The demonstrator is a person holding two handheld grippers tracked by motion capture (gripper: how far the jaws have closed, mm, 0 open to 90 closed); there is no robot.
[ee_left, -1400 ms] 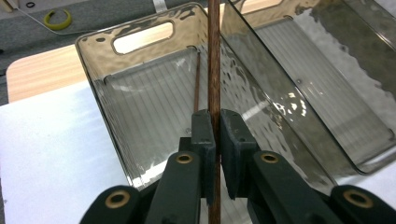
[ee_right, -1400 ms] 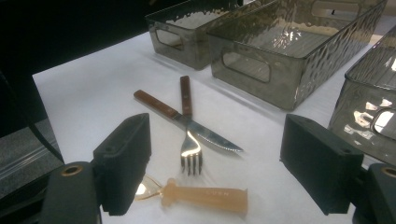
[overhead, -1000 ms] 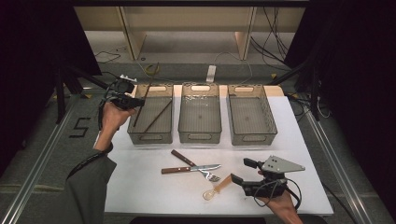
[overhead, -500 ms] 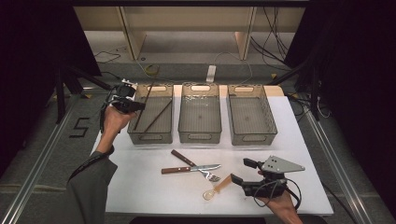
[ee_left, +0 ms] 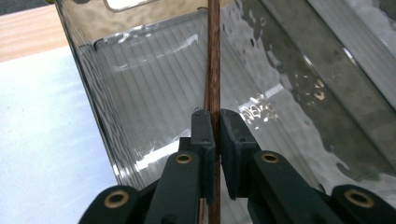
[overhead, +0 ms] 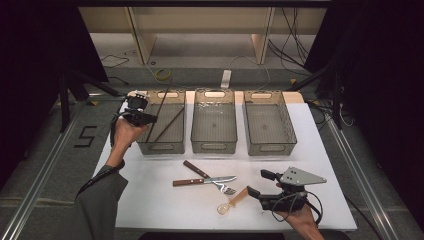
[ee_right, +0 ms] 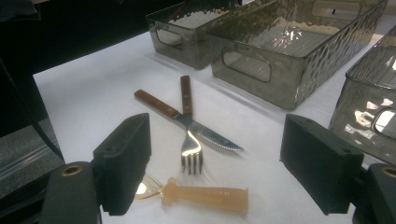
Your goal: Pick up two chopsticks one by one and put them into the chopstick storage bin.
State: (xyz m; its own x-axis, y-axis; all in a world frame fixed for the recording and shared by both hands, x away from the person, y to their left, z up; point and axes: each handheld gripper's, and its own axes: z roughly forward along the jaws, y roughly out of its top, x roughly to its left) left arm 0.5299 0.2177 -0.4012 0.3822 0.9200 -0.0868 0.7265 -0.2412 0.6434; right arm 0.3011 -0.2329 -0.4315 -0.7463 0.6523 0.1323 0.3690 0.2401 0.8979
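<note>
While our left gripper (ee_left: 212, 128) pinches a thin dark-brown wooden chopstick (ee_left: 213, 60) between its black pads, the stick runs straight up from the jaws into the leftmost smoky clear plastic bin (overhead: 162, 127) — its ribbed floor lies just beyond the jaw tips. From above we see a second chopstick (overhead: 169, 125) lying slantwise in that bin. Our right gripper (ee_right: 215, 163) rests with its jaws spread wide, nothing between the pads. Just ahead of them lies a translucent amber plastic spoon (ee_right: 196, 192), and beyond it — crossed on the white table (overhead: 150, 200) — a wood-handled fork (ee_right: 187, 121) and wood-handled steak knife (ee_right: 187, 122).
</note>
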